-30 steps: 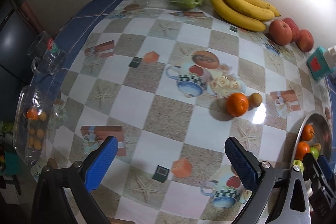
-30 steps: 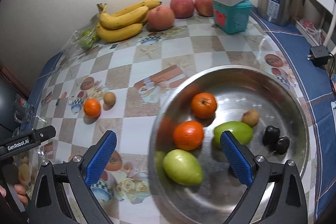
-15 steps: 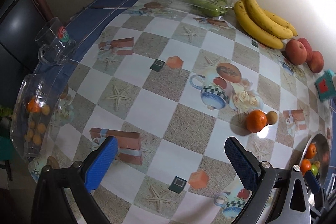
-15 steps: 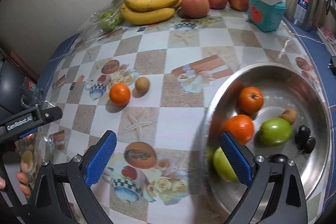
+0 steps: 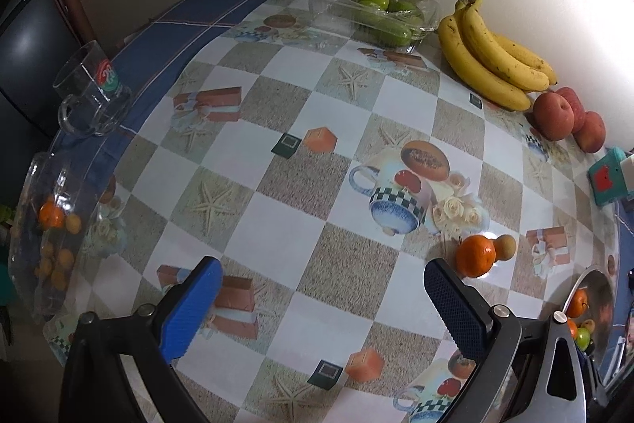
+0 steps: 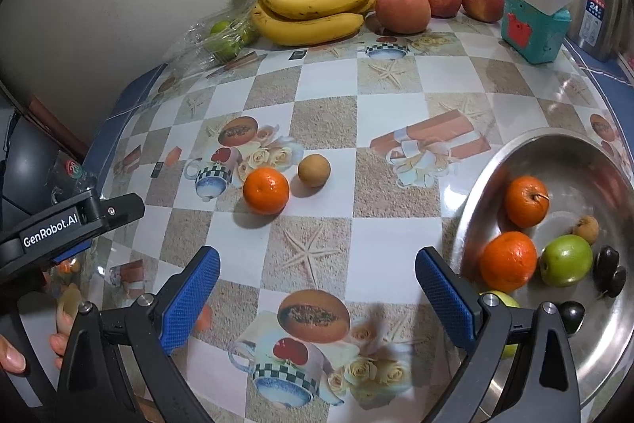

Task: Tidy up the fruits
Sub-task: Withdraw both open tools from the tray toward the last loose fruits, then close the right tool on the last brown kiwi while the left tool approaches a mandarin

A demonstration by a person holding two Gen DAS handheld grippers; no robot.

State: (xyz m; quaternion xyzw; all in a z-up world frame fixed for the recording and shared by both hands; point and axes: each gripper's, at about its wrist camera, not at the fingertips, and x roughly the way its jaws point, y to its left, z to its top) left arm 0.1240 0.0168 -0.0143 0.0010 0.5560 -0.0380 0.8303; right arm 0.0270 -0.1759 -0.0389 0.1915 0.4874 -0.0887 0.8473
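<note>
An orange and a small brown round fruit lie side by side on the checkered tablecloth. My right gripper is open and empty, a little short of them. The steel bowl at the right holds two oranges, a green apple, a small brown fruit and dark fruits. My left gripper is open and empty over the cloth, with the orange just beyond its right finger. Bananas and red apples lie along the wall.
A clear pack of green fruits lies at the back left. A glass mug and a clear container of small orange fruits stand at the left table edge. A teal box and a steel flask stand back right.
Both grippers have swung left. The right one has left the bowl and now faces the loose orange and brown fruit. The left one has drawn back; both stay open.
</note>
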